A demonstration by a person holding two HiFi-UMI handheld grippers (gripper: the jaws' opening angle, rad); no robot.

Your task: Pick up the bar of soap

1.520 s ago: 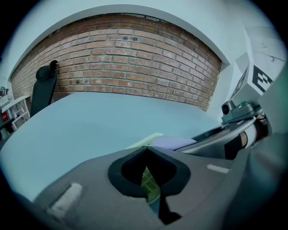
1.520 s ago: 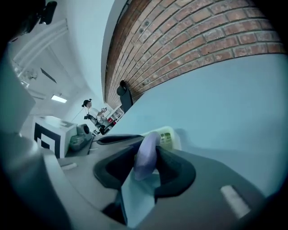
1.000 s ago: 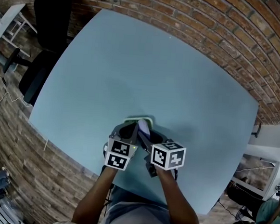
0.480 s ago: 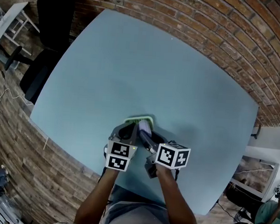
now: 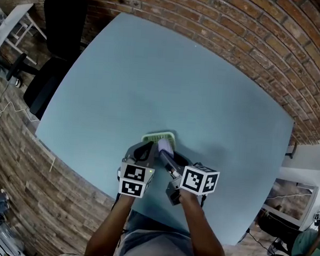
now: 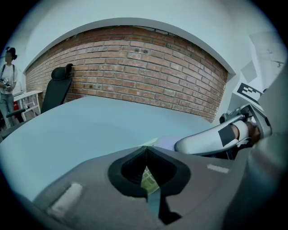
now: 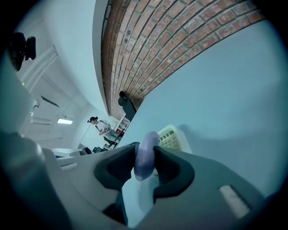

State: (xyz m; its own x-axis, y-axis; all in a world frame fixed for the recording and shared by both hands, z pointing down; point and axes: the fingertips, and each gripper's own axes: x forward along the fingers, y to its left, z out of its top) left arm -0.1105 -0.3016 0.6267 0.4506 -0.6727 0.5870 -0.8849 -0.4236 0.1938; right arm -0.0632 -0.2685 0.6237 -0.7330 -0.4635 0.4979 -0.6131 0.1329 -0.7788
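Soap bar [image 7: 145, 165], lavender and standing on edge, is pinched between the right gripper's [image 7: 145, 149] jaws, green soap dish [image 7: 173, 137] just beyond; left gripper [image 6: 146, 149], jaws pressed together, sits at the dish's rim.

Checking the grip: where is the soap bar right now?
The soap bar is pinched between the right gripper's jaws, low centre in the head view, right beside the green dish on the near side of the table.

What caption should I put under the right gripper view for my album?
Right gripper pinches the purple soap, green dish just behind, on a blue table.
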